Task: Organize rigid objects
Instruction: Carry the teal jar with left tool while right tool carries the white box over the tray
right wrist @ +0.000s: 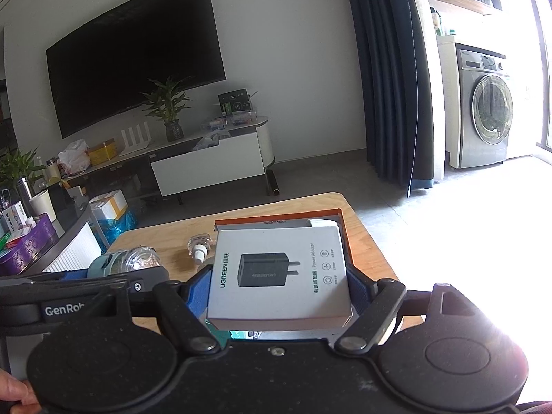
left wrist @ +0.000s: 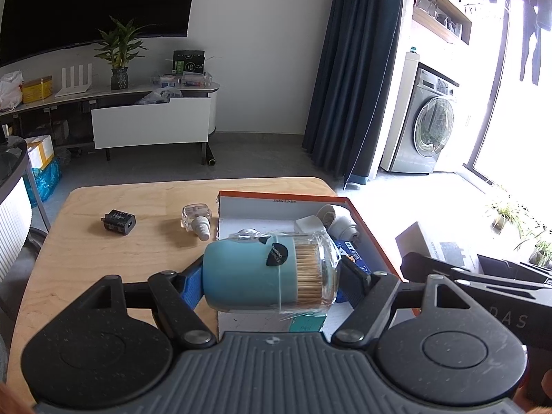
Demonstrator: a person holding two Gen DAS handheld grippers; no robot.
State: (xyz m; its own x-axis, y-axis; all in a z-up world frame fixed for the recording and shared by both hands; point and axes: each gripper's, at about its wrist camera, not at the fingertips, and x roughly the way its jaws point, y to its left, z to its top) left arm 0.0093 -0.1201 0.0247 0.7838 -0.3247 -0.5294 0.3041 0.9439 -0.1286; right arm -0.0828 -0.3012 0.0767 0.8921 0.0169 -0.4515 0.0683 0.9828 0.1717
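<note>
Left tool [left wrist: 270, 276] pinches the toothpick jar [left wrist: 272, 270] across its ends, jar lying sideways just above the near part of the orange-rimmed box [left wrist: 374, 234]; right tool [right wrist: 281, 284] pinches the white charger carton [right wrist: 281, 274] by its two side edges, flat face up, held over the same box.

Handling, judged: jar has a clear hard shell and a teal cap; probably light, smooth and slippery; grip on the ends risks popping the cap loose, so a hold across the teal body would be safer; set down low, since it will roll. Carton is stiff card, light, likely to dent if squeezed; edge grip suits it; place flat.

Count on the surface [left wrist: 103, 269]: one black plug adapter [left wrist: 120, 222]; one small clear bottle with white nozzle [left wrist: 197, 220], lying on its side beside the box's left wall. In the box: at least two white items [left wrist: 339, 222], one blue packet [left wrist: 350, 252] partly hidden, some teal item under the jar; exact tally there cannot be told. Held: two things, one per tool.
</note>
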